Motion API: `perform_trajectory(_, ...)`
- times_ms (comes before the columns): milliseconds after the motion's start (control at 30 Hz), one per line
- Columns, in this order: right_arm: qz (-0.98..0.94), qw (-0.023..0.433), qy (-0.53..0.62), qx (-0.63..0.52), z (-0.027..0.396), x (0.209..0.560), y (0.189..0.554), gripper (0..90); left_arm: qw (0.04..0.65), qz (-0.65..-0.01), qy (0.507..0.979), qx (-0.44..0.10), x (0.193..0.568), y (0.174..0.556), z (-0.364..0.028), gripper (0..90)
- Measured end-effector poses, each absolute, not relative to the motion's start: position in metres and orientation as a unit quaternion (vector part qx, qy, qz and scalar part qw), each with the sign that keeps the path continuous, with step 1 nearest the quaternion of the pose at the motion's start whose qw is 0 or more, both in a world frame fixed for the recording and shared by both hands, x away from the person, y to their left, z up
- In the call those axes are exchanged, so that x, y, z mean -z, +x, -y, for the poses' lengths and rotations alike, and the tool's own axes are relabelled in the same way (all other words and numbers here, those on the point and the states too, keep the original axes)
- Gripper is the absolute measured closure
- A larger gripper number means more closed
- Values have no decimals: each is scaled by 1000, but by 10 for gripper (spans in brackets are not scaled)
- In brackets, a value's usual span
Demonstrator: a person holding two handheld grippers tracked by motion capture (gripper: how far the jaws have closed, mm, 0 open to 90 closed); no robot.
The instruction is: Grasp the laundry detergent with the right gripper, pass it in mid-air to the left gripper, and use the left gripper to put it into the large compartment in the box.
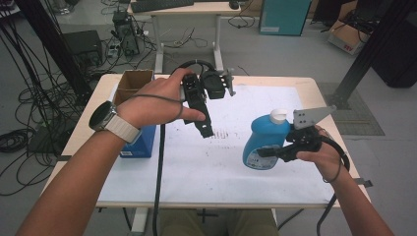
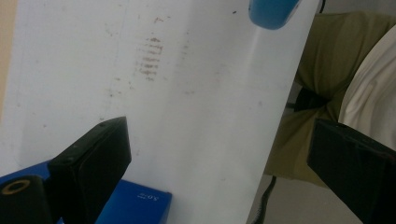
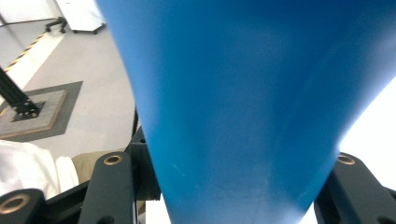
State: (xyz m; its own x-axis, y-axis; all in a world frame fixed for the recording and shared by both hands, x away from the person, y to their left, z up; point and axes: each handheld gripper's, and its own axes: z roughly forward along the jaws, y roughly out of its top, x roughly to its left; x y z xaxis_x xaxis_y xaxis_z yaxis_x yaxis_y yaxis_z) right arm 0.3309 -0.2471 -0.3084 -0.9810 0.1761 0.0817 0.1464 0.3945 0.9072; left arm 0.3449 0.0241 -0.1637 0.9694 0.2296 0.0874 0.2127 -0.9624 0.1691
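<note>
A blue bottle with a white cap is held tilted above the white sheet at the right. My right gripper is shut on its body. In the right gripper view the bottle sits close up, with a black jaw pressed against each side of it and my right gripper around it. My left gripper hangs over the middle of the table and points down. In the left gripper view its jaws stand wide apart, so my left gripper is open, with nothing between them.
A blue box lies at the sheet's left edge, with an open cardboard box behind it. The left gripper view shows the blue box below the jaws and the bottle's end at the top. A cable hangs off the table's front.
</note>
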Motion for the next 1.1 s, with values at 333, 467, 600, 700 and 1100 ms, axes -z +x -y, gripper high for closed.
perform_trajectory(333, -841, 4, 60, -538, 222, 297, 338, 441, 109, -109, 987, -49, 159, 336, -21, 66)
perform_trajectory(467, -842, 1, 50, -538, 214, 294, 341, 441, 112, -107, 987, -48, 157, 334, -21, 63)
perform_trajectory(600, -844, -1, 40, -536, 207, 292, 343, 441, 113, -105, 987, -47, 155, 334, -23, 63)
perform_trajectory(700, -846, -6, 37, -532, 202, 291, 343, 441, 115, -104, 987, -49, 155, 333, -24, 63)
perform_trajectory(1100, -847, -9, 15, -531, 185, 287, 349, 441, 121, -104, 986, -45, 150, 329, -26, 62)
